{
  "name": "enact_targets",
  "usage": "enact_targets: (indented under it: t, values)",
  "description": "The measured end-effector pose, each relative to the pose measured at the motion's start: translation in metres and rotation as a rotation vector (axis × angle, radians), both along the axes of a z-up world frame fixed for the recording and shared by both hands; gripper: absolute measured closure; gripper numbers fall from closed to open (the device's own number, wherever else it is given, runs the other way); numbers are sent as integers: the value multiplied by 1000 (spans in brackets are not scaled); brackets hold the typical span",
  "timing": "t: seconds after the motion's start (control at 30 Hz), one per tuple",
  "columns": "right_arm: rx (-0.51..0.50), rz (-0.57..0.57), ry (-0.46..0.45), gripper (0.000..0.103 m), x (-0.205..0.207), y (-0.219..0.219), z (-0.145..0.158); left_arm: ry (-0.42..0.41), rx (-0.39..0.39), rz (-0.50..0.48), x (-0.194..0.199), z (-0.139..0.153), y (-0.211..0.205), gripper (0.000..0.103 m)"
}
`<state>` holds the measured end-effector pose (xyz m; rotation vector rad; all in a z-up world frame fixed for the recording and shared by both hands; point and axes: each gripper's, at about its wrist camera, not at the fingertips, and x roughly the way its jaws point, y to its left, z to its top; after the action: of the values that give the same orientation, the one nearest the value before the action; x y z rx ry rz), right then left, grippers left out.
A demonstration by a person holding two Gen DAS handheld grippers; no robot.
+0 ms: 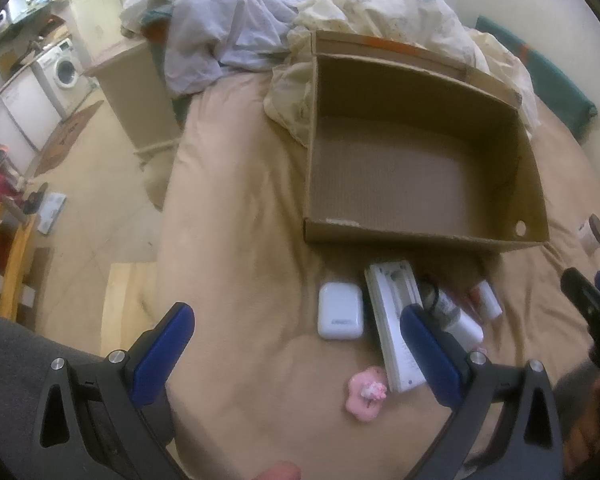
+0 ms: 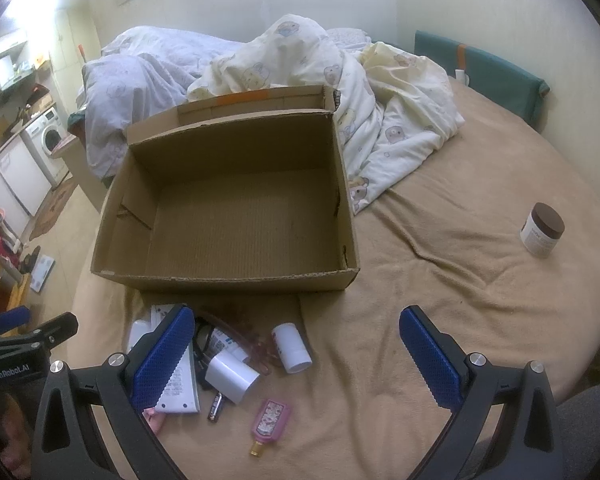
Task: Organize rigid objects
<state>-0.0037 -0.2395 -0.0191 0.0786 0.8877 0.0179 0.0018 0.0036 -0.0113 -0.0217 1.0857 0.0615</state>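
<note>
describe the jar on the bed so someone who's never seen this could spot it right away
Start at the open cardboard box on the tan bed cover, then look well off to its right. There a small jar stands alone on bare blanket, far from the clutter heaped in front of the box. Its dark brown lid over a white labelled body sets it apart from everything else.
</note>
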Motion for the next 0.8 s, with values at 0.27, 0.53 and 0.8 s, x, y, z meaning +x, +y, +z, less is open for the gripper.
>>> enact_targets:
  t: [0.27, 0.53, 0.8]
  values:
    - [52, 8, 22, 0, 2, -1, -4, 7, 4, 28, 0, -1, 6, 0]
    - [35, 90, 98, 0, 7, 17, -15, 19, -20, 57, 0, 3, 17, 0]
    - [157, 197, 246, 15, 21, 43, -38, 55, -40, 108, 1, 3, 31, 0]
